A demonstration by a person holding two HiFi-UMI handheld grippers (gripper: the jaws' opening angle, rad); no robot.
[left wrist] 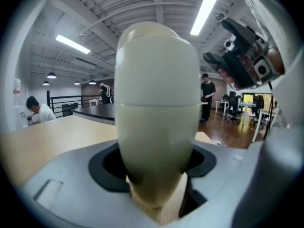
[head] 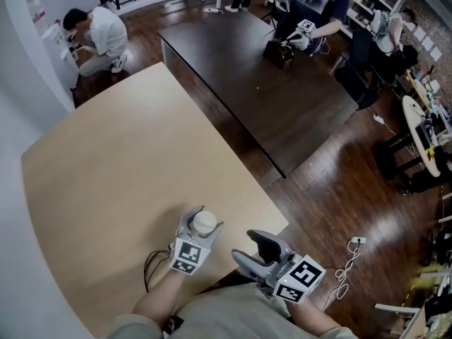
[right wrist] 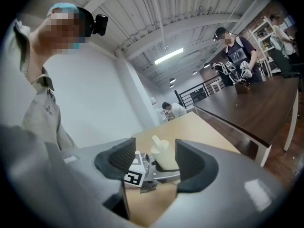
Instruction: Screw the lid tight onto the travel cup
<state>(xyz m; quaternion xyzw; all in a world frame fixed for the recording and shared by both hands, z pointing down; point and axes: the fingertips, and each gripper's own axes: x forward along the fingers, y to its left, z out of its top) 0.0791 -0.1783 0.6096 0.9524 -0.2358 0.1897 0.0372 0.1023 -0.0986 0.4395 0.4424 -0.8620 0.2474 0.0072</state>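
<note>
A cream travel cup [head: 205,222] stands upright on the light wood table [head: 127,168], close to its near edge. My left gripper [head: 202,224] is shut around the cup's body. In the left gripper view the cup [left wrist: 156,141] fills the middle between the jaws of my left gripper [left wrist: 154,167], with its domed lid [left wrist: 156,61] on top above a seam. My right gripper [head: 256,250] hovers to the right of the cup, apart from it, open with nothing between its fingers. The right gripper [right wrist: 154,159] view looks through its open jaws at the cup [right wrist: 165,156] and the left gripper.
The light table's right edge [head: 272,203] runs close beside my right gripper, with wooden floor [head: 353,189] beyond. A dark table [head: 261,76] stands farther back, where a person [head: 318,6] works with grippers. Another person [head: 99,37] crouches at the far left wall. A cable [head: 346,267] lies on the floor.
</note>
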